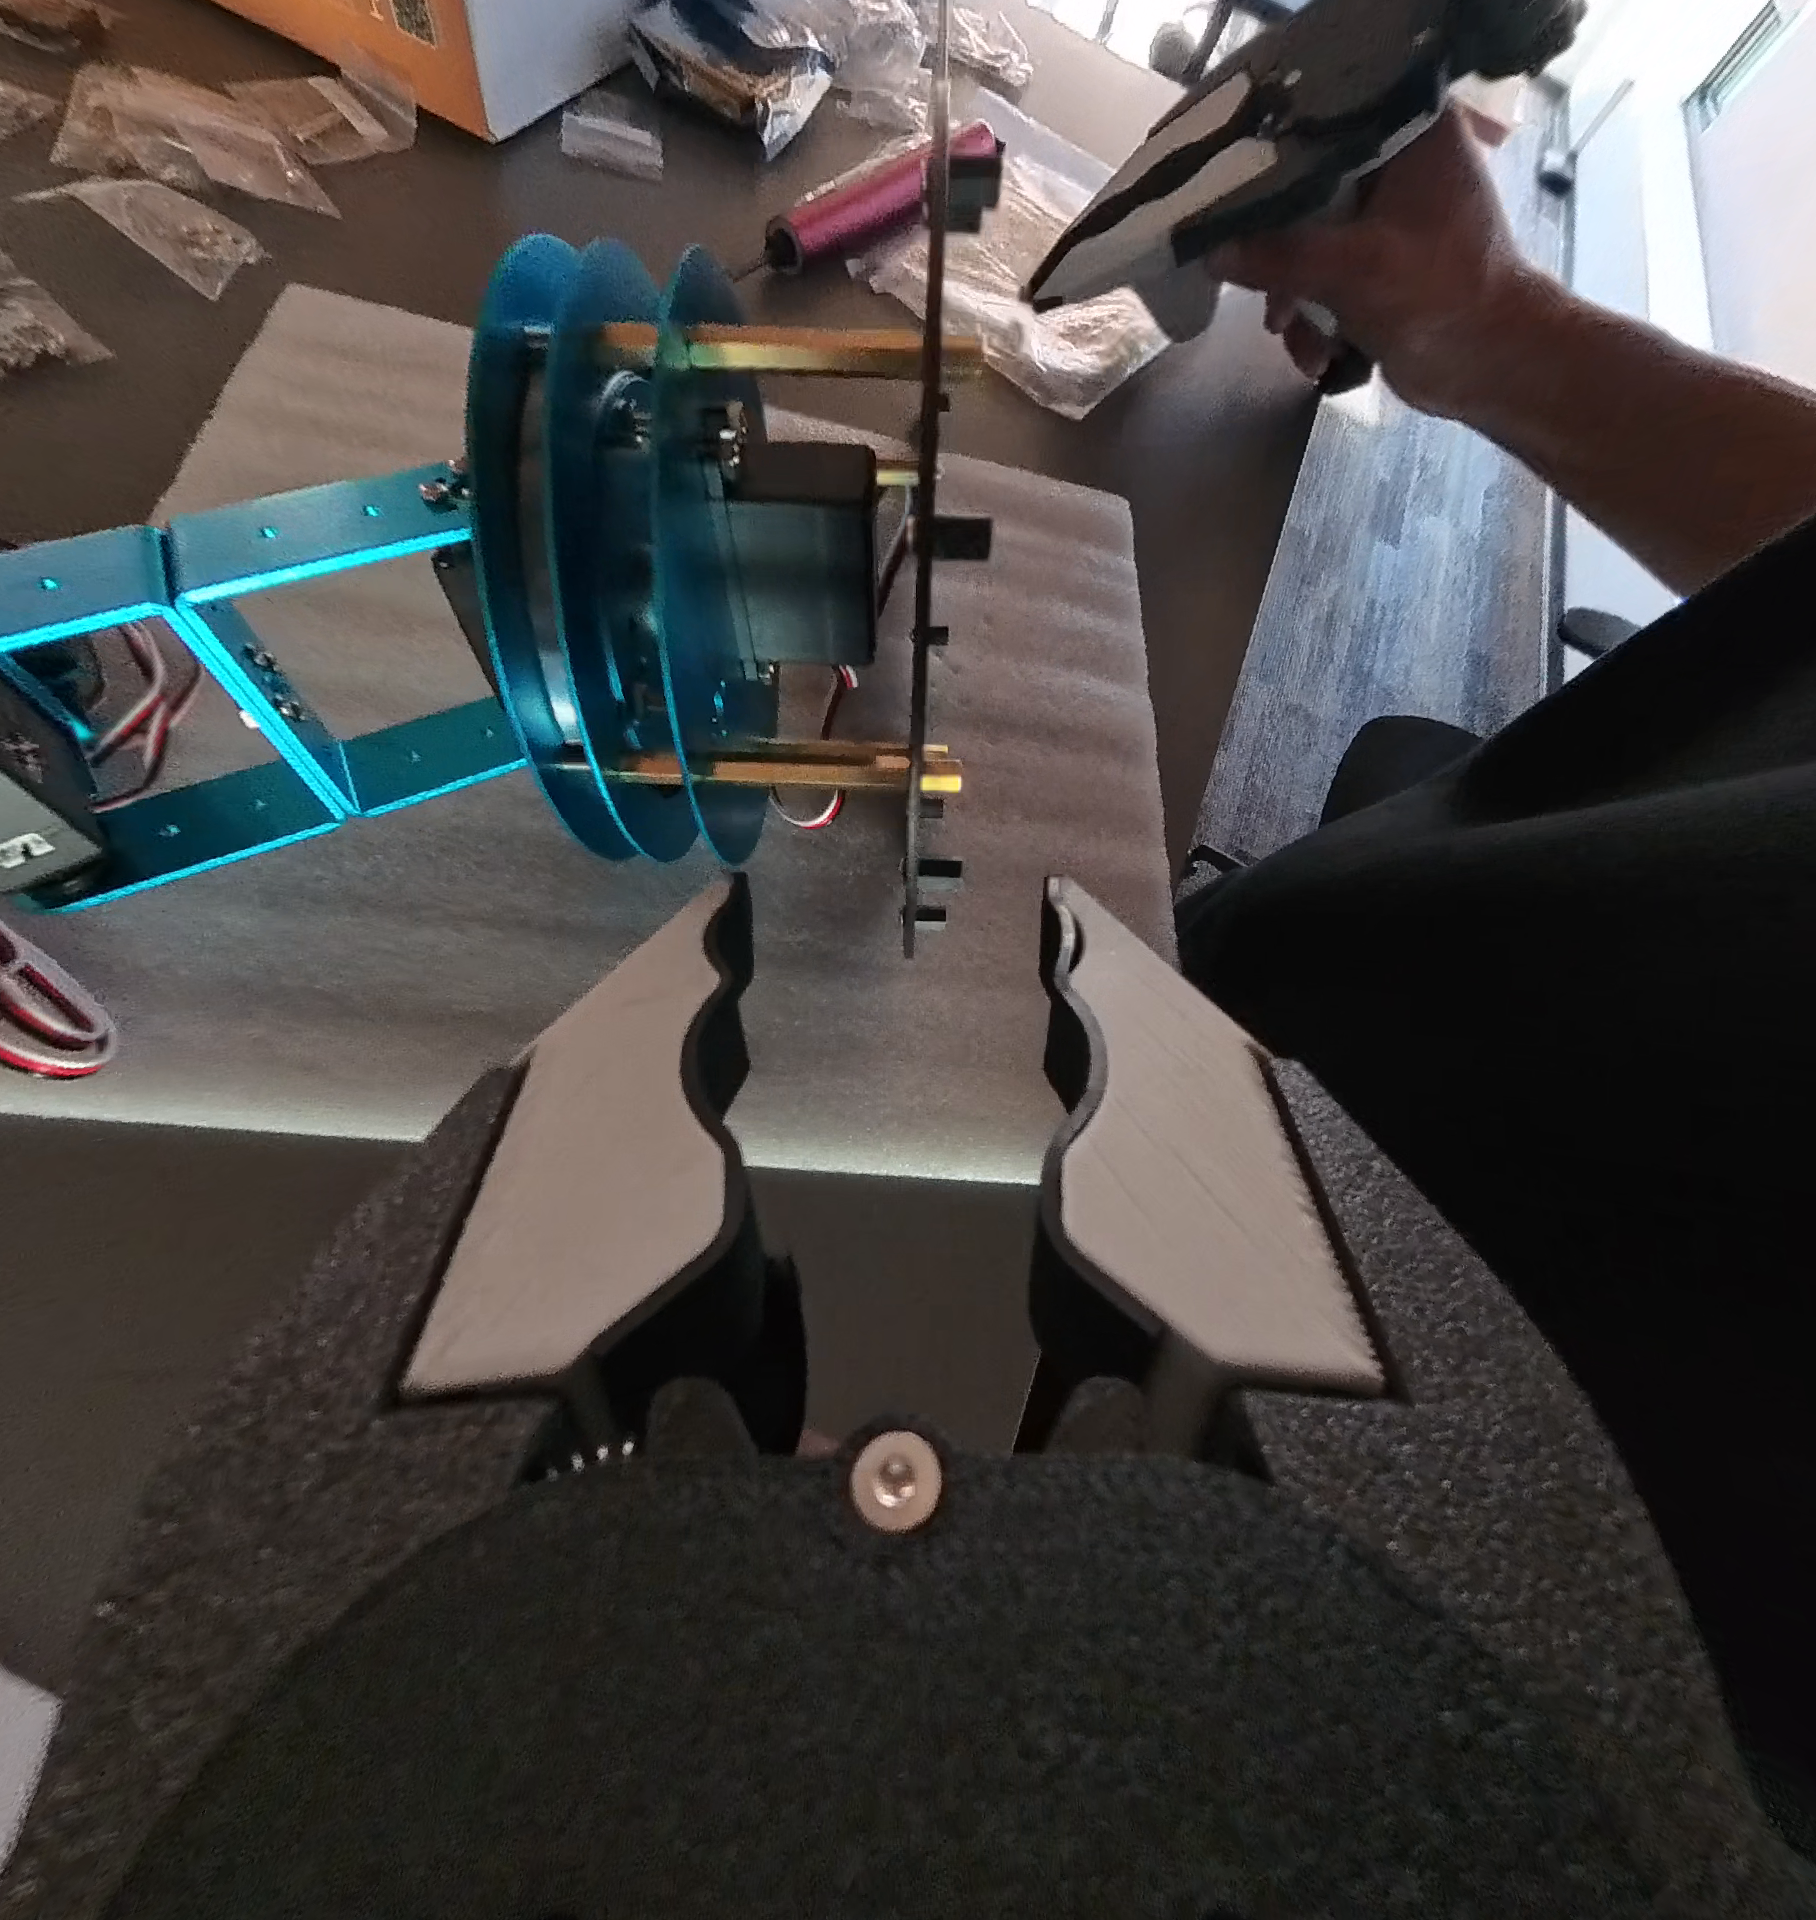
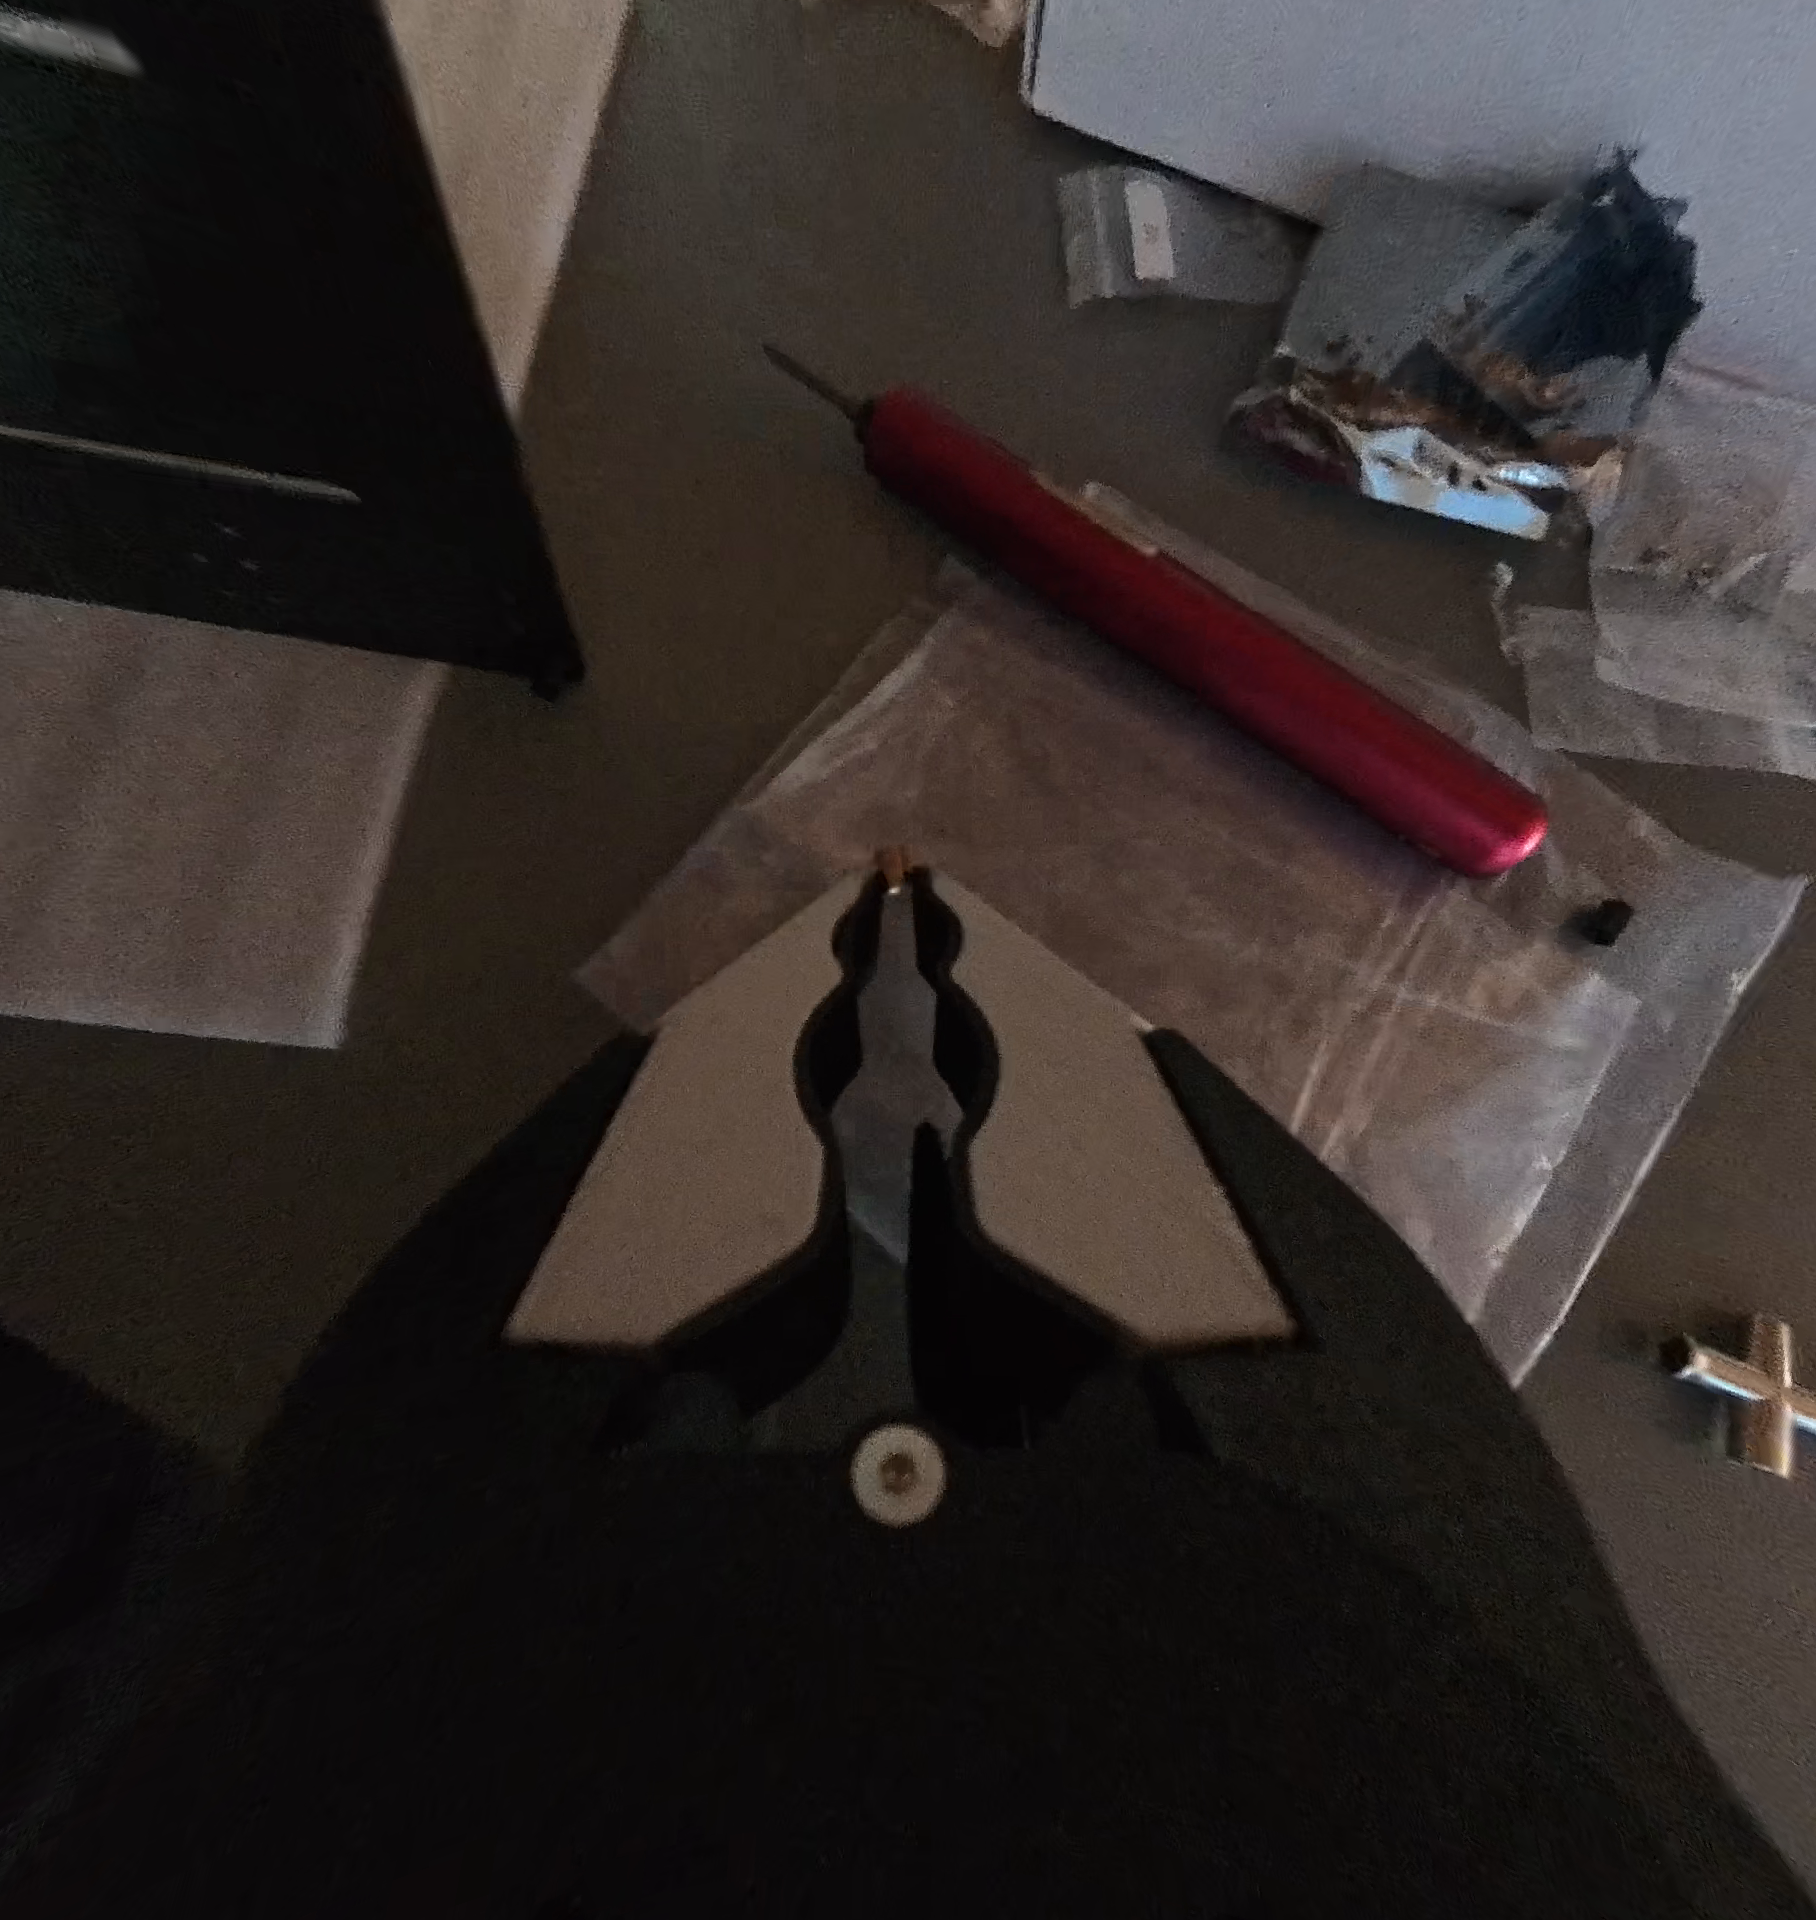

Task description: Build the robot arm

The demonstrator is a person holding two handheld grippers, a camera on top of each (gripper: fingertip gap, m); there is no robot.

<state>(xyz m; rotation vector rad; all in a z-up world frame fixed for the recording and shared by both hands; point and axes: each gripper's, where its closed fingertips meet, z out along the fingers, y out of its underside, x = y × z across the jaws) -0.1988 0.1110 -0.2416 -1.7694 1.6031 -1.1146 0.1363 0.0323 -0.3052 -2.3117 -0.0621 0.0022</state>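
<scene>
One blue metal arm assembly [image 1: 384,665] lies on one grey foam sheet [image 1: 530,935] on the worktop [image 1: 208,1299]: three blue discs [image 1: 613,582], brass spacer rods (three in view), one black plate [image 1: 925,582] standing on edge. One red screwdriver [image 2: 1174,613] lies on a clear plastic bag [image 2: 1143,935]; several more bags lie about, count unclear. One metal cross wrench [image 2: 1756,1392] sits near the bag's corner.

Left hand-held gripper [image 1: 896,914]: fingers wide apart, holding nothing, level and just short of the black plate's lower edge.

Right hand-held gripper [image 2: 896,883]: tips nearly closed on one small brass-coloured part [image 2: 893,862], too blurred to identify, above the bag. In the left wrist view a person's hand [image 1: 1403,301] carries it raised, tips angled down toward the bags beyond the plate.
</scene>
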